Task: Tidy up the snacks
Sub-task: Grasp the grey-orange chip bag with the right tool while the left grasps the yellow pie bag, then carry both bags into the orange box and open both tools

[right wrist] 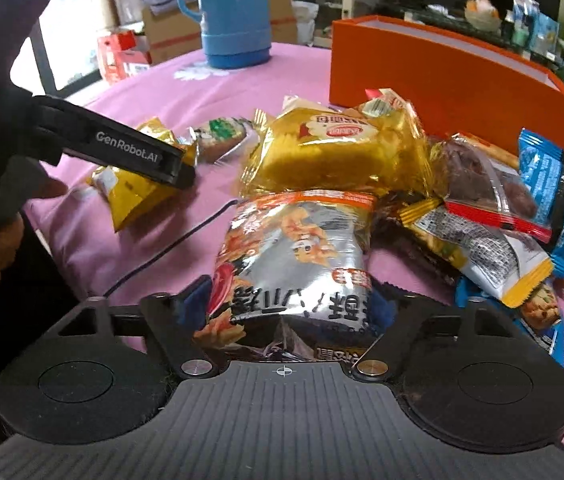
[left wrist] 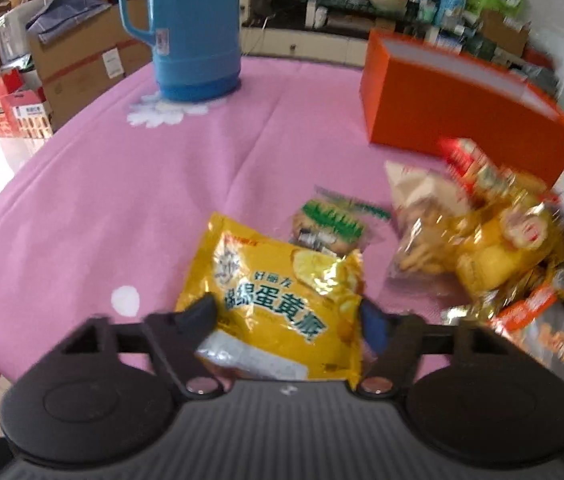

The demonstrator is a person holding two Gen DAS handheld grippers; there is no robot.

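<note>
My left gripper (left wrist: 286,312) is shut on a yellow egg-yolk pie packet (left wrist: 282,304) just above the pink tablecloth. My right gripper (right wrist: 286,300) is shut on a silver and orange snack bag (right wrist: 294,264), which lies at the near edge of a snack pile. The pile holds a gold cake packet (right wrist: 338,152), a red-edged clear packet (right wrist: 486,184) and a blue packet (right wrist: 550,184). An open orange box (right wrist: 434,72) stands behind the pile; it also shows in the left wrist view (left wrist: 454,104). The left gripper (right wrist: 177,168) also shows in the right wrist view, holding its yellow packet (right wrist: 129,196).
A blue thermos jug (left wrist: 189,28) stands at the back of the round table (left wrist: 81,200). A small green-labelled biscuit packet (left wrist: 330,224) lies between the yellow packet and the pile. A black cable (right wrist: 169,248) runs over the cloth. Cardboard boxes and shelves crowd the room behind.
</note>
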